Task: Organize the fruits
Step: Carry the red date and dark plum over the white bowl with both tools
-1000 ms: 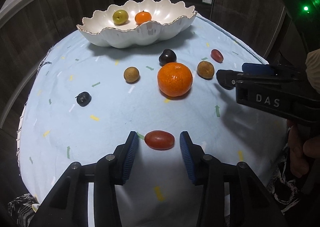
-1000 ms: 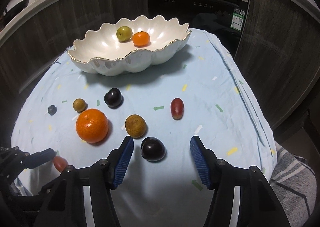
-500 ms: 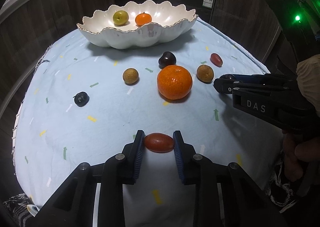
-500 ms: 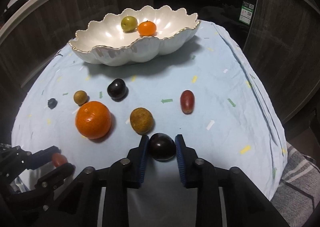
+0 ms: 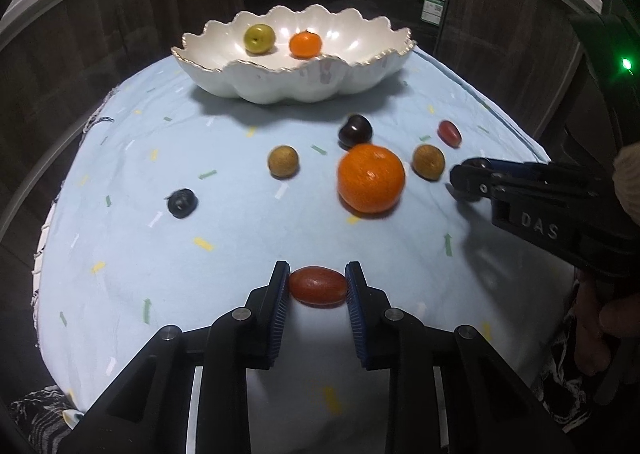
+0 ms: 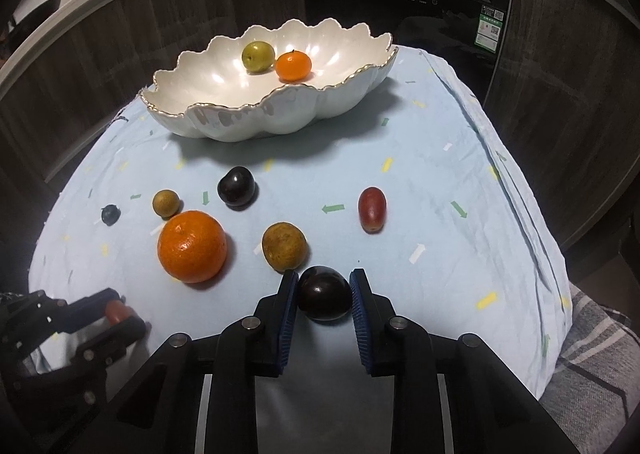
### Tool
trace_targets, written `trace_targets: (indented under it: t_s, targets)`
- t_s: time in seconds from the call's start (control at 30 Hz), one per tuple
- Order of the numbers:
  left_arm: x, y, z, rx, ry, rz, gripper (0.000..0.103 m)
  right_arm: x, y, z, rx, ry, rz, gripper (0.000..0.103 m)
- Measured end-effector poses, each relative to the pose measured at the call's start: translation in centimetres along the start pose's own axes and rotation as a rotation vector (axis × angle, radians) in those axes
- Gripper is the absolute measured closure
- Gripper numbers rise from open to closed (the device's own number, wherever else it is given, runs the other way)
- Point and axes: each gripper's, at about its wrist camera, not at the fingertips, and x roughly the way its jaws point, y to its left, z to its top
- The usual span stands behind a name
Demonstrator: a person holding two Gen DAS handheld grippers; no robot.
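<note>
— How many fruits sit in the bowl?
— Two: one green fruit at eleven o'clock, one small orange beside it.
— And on the cloth?
— One big orange, two brown fruits, two dark plums, two red fruits, one blueberry.

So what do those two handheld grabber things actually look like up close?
Both are matte black plastic. The left gripper and the right gripper each have two angular jaws lined with ribbed blue pads and silver screw heads at the joints. Raised letters "DAS" mark the right one's side, with a green light above it.
</note>
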Motion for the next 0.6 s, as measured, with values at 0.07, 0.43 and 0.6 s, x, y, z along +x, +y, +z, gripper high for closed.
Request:
trace_targets:
  t_s: [0.07, 0.43, 0.6]
  targets:
    - [-0.2, 0.2, 0.3, -0.007, -0.008, 0.004, 0.075, -0.1, 0.0, 0.1, -0.002, -0.004, 0.001, 0.075]
    - [-0.7, 1.5, 1.5, -0.039, -0.021, 0.032, 0.075, -1.4, 1.0, 0.7, -0.031, -0.019, 0.004, 0.075]
    - [-0.9, 1.9, 2.0, -0.050, -0.026, 0.042, 0.074, -1.8, 1.3, 1.3, -0.037, -0.023, 0.002, 0.075]
